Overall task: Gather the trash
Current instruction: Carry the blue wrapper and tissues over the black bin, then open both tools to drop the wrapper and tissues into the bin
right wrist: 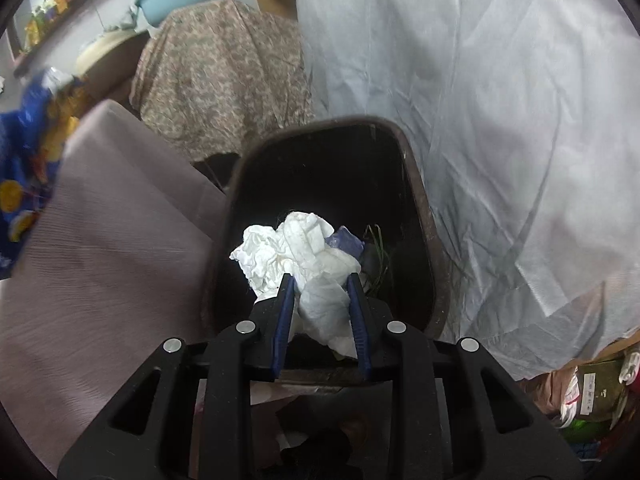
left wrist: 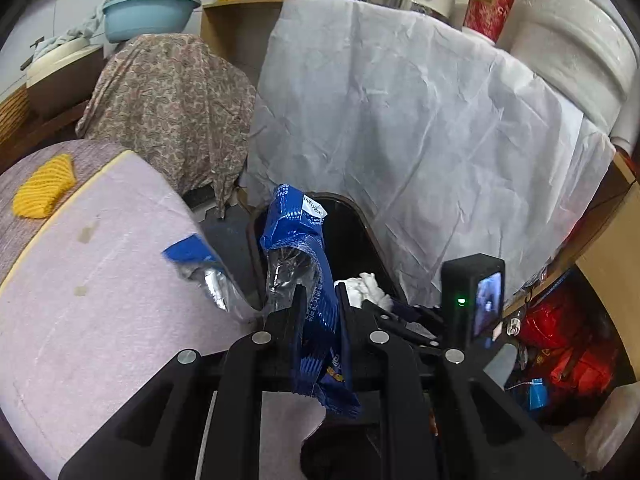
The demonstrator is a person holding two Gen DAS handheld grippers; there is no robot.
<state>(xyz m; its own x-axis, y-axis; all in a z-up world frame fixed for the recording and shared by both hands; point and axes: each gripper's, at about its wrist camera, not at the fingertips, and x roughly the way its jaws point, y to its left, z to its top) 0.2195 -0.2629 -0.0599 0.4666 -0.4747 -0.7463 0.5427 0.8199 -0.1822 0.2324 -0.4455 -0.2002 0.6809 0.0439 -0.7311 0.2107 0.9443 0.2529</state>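
My left gripper is shut on a crumpled blue snack wrapper and holds it upright beside the dark trash bin. My right gripper is shut on a wad of white tissue and holds it over the mouth of the trash bin. The right gripper and its tissue also show in the left wrist view, low over the bin. The blue wrapper shows blurred at the far left of the right wrist view. Some dark and bluish trash lies inside the bin.
A pinkish table surface lies left of the bin, with another blue and silver wrapper at its edge and a yellow cloth. A white sheet hangs right of the bin. A patterned cloth covers something behind. Red bags lie at the right.
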